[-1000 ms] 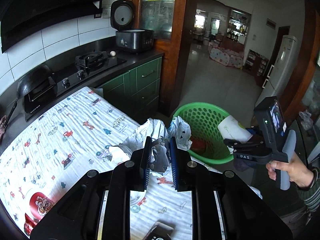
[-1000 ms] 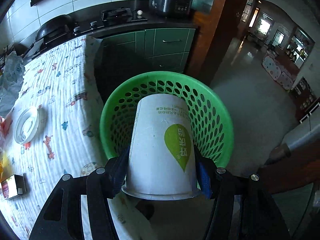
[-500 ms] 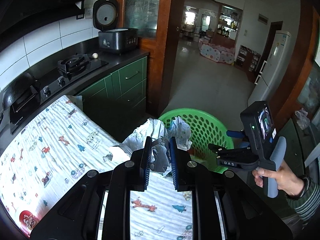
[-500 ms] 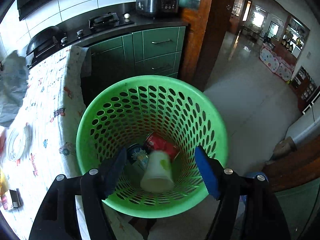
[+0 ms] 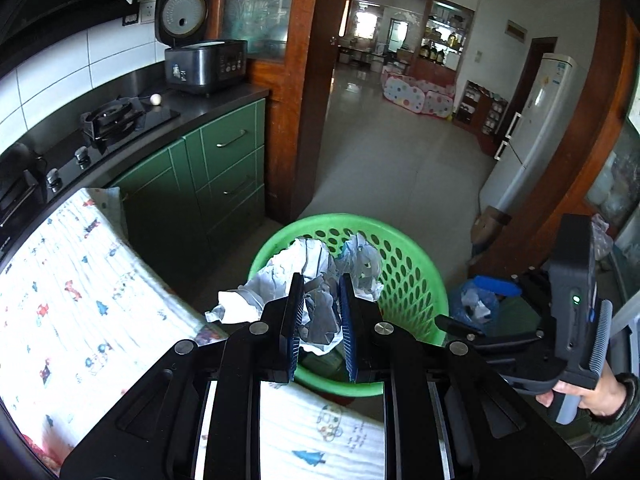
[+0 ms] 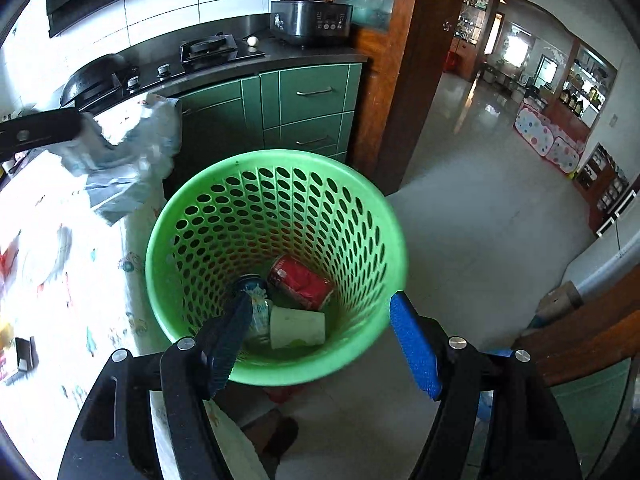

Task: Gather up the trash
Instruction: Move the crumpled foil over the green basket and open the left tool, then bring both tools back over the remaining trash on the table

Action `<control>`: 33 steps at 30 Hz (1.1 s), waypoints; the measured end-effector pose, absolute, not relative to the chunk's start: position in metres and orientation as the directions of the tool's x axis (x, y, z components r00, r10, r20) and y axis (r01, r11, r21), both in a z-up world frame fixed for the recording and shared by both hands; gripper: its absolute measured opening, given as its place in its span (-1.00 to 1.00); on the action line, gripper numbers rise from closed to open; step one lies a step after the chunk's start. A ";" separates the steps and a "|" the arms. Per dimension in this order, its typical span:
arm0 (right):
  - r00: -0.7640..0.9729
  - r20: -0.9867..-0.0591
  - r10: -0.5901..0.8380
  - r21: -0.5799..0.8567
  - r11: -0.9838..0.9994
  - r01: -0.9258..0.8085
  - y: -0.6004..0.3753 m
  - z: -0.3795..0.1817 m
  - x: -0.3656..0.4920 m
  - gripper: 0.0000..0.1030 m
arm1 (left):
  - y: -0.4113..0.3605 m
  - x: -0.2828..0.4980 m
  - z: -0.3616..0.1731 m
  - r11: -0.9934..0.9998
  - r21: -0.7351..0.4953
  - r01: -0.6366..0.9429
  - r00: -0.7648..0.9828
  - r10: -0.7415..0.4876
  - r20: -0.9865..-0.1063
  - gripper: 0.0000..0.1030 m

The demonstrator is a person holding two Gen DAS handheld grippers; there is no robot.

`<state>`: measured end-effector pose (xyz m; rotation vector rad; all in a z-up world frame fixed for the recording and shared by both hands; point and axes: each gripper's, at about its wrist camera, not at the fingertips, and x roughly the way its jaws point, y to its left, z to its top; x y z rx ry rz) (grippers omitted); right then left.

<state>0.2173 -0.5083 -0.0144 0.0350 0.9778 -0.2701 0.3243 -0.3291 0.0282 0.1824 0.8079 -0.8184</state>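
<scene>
My left gripper (image 5: 319,292) is shut on a crumpled sheet of white and blue paper (image 5: 316,268) and holds it over the near rim of the green perforated basket (image 5: 404,276). My right gripper (image 6: 320,312) is open and empty above the basket (image 6: 276,208). Inside the basket lie a white paper cup (image 6: 298,327), a red can (image 6: 300,282) and a clear bottle (image 6: 256,304). The crumpled paper also shows in the right wrist view (image 6: 124,160), held by the left gripper to the basket's upper left. The right gripper shows in the left wrist view (image 5: 472,330) to the basket's right.
A table with a white printed cloth (image 5: 72,300) lies left of the basket. Green cabinets (image 5: 224,168) and a dark counter with a stove (image 5: 108,116) and rice cooker (image 5: 200,52) stand behind. A wooden door frame (image 5: 304,80) and tiled floor (image 5: 400,160) lie beyond. A small box (image 6: 18,356) rests on the cloth.
My right gripper opened and dropped the white cup into the basket, then drew back a little. My left gripper carried the crumpled paper rightward over the basket's rim.
</scene>
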 end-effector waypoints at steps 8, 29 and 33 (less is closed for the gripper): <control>0.531 -0.821 -0.209 -0.081 0.964 0.254 -0.517 -0.016 0.197 0.42 | -0.363 0.332 0.006 0.665 -0.179 0.725 0.368 -0.594 -0.715 -0.66; 0.582 -0.805 -0.115 -0.032 0.988 0.151 -0.459 -0.001 0.156 0.47 | -0.280 0.281 0.047 0.734 -0.114 0.670 0.490 -0.553 -0.674 0.12; 0.595 -0.800 -0.077 -0.016 0.994 0.108 -0.432 0.005 0.153 0.49 | -0.236 0.269 0.061 0.771 -0.093 0.630 0.537 -0.519 -0.665 0.21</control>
